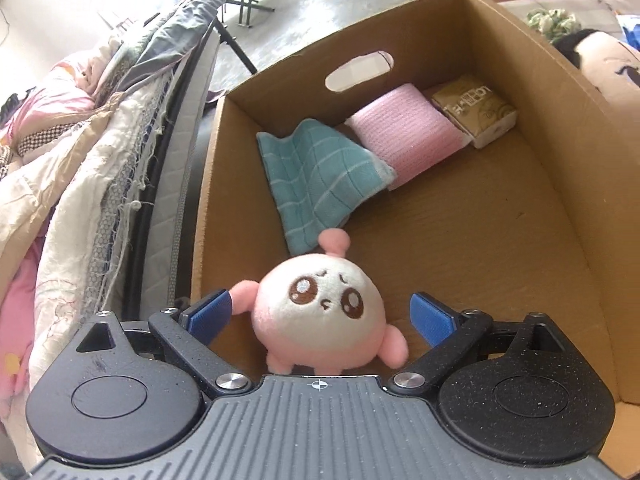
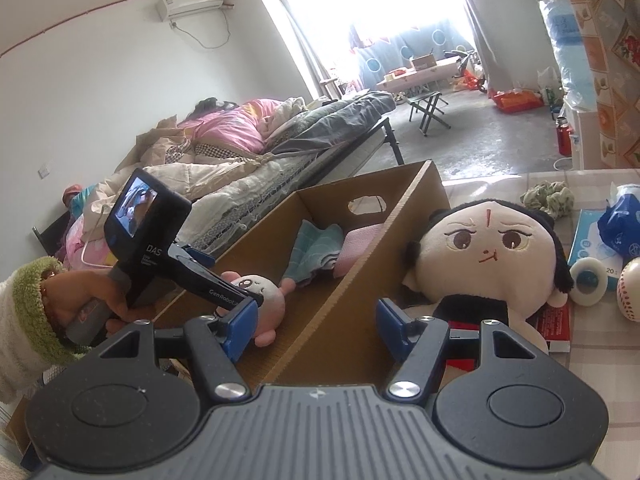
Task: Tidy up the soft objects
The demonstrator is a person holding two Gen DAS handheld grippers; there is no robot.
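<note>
A small pink and white plush (image 1: pixel 320 312) sits between the wide-open fingers of my left gripper (image 1: pixel 320 316), inside the cardboard box (image 1: pixel 540 92); the pads do not press it. The box also holds a teal cloth (image 1: pixel 316 176), a pink cloth roll (image 1: pixel 412 136) and a tissue pack (image 1: pixel 476 112). In the right wrist view the left gripper (image 2: pixel 224 280) shows over the box (image 2: pixel 400 216) with the plush (image 2: pixel 260 292). My right gripper (image 2: pixel 316 328) is open and empty above the box wall. A large black-haired plush doll (image 2: pixel 488 256) lies on the table right of the box.
A green scrunched cloth (image 2: pixel 548 196), a blue tissue pack (image 2: pixel 600 236), a white round object (image 2: pixel 586 280) and a baseball (image 2: pixel 632 290) lie on the checked tablecloth. A bed with piled bedding (image 2: pixel 240 148) stands left of the box. A red bottle (image 2: pixel 564 136) stands on the floor.
</note>
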